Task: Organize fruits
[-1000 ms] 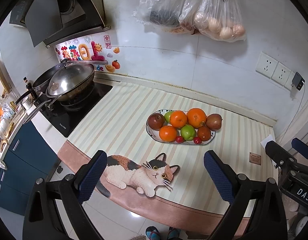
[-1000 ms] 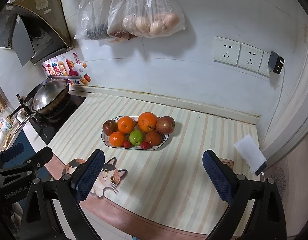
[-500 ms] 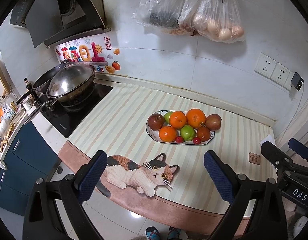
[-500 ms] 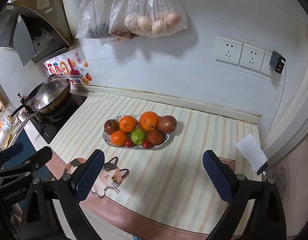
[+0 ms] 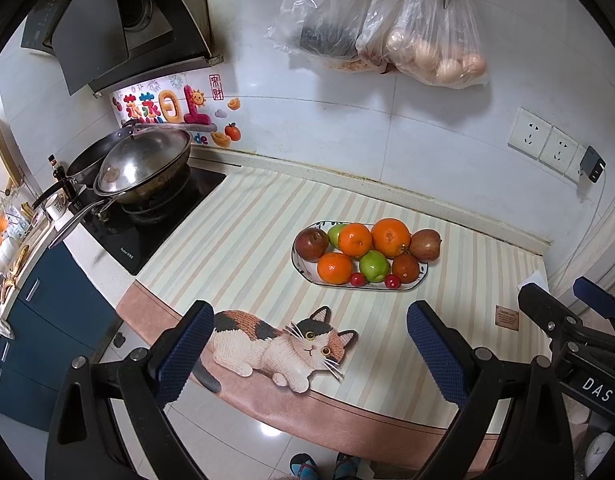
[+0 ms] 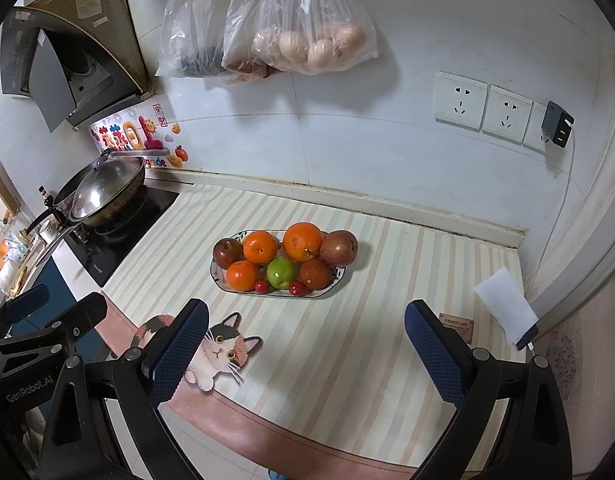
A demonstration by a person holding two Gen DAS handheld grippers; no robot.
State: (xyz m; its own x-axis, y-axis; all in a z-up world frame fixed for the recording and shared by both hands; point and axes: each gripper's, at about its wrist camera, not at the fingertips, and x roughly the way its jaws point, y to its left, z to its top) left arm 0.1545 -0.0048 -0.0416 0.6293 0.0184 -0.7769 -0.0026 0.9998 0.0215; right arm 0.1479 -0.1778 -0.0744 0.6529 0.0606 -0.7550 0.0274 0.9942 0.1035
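An oval patterned plate (image 5: 421, 274) (image 6: 339, 276) sits mid-counter on the striped mat, piled with fruit: oranges (image 5: 390, 237) (image 6: 302, 241), red apples (image 5: 312, 243) (image 6: 338, 247), a green apple (image 5: 374, 266) (image 6: 280, 272) and small red cherry tomatoes (image 5: 357, 279) (image 6: 296, 288). My left gripper (image 5: 309, 350) is open and empty, held back from the counter's front edge. My right gripper (image 6: 305, 346) is open and empty, also near the front edge, well short of the plate.
A wok with lid (image 5: 143, 166) sits on the black hob at the left. Plastic bags (image 5: 423, 36) hang on the wall above. Wall sockets (image 6: 483, 106) with a charger are at right. A white paper (image 6: 505, 304) lies at the counter's right end.
Both grippers have drifted slightly; the plate appears a little closer in the right wrist view. Nothing was grasped or moved.
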